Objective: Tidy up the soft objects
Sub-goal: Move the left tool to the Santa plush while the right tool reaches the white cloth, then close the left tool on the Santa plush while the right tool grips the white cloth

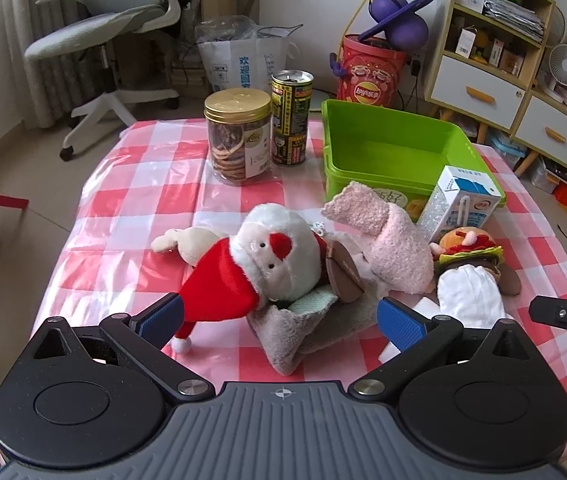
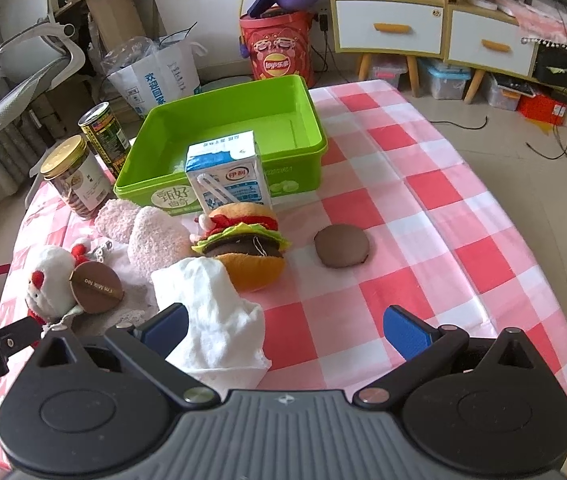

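A white plush with a red hat lies on the checked table, just beyond my open left gripper. Under it sits a grey sock. A pink fluffy sock leans beside it. The burger plush rests in front of the empty green bin. A white cloth lies against the left finger of my open right gripper. A brown plush patty lies apart, to the right of the burger plush. The white plush and pink sock also show in the right wrist view.
A milk carton stands against the bin's front wall. A gold-lidded cookie jar and a drink can stand at the table's far side. An office chair, a red snack bucket and shelves are behind the table.
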Available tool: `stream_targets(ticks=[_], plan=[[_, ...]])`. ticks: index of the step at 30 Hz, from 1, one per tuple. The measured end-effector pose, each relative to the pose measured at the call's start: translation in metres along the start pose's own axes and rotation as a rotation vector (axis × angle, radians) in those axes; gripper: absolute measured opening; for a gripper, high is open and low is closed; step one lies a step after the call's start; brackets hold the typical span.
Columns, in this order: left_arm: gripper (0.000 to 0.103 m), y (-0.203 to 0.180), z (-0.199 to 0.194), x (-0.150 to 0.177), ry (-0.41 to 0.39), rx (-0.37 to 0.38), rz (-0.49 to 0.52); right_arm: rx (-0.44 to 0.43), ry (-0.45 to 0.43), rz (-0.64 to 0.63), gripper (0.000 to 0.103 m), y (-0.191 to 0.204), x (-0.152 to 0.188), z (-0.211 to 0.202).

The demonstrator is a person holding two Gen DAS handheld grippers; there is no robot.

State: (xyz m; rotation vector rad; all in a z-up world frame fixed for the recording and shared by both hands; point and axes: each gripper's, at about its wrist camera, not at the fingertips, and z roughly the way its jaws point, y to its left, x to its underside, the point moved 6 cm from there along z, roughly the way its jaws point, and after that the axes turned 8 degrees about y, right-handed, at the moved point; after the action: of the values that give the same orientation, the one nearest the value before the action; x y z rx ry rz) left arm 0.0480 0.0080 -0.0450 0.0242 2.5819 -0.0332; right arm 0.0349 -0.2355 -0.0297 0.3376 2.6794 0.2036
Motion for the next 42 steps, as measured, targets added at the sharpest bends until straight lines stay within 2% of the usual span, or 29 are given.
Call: stream_targets(ticks=[3, 6, 14, 20, 25, 27, 33, 38, 42], plan=[[0.098, 0.006, 0.004, 0.001, 0.008, -0.012, 0.001, -0.022, 0.017, 0.006, 0.082, 0.0, 0.0, 0.003], [0.098, 0.014, 0.008, 0.0, 0.004, 0.008, -0.014, -0.062, 0.038, 0.009, 0.082, 0.001, 0.001, 0.007], [0.094, 0.022, 0.024, -0.002, -0.032, 0.114, -0.026, -0.131, 0.04, -0.029, 0.082, 0.016, 0.003, 0.019], [0.085, 0.021, 0.03, -0.011, -0.09, 0.152, -0.005, -0.191, 0.048, -0.027, 0.069, 0.028, 0.003, 0.022], [0.076, 0.024, 0.032, -0.017, -0.104, 0.186, -0.008, -0.215, 0.047, -0.037, 0.055, 0.034, 0.003, 0.025], [0.071, 0.028, 0.035, -0.019, -0.103, 0.21, -0.023, -0.217, 0.058, -0.04, 0.049, 0.036, 0.004, 0.029], [0.064, 0.034, 0.048, -0.022, -0.086, 0.282, -0.065, -0.213, 0.076, -0.029, 0.037, 0.035, 0.005, 0.042], [0.05, 0.039, 0.061, -0.022, -0.063, 0.282, -0.095, -0.215, 0.099, -0.032, 0.026, 0.036, 0.004, 0.056], [0.043, 0.042, 0.061, -0.024, -0.065, 0.293, -0.121, -0.223, 0.1, -0.024, 0.015, 0.036, 0.002, 0.059]])
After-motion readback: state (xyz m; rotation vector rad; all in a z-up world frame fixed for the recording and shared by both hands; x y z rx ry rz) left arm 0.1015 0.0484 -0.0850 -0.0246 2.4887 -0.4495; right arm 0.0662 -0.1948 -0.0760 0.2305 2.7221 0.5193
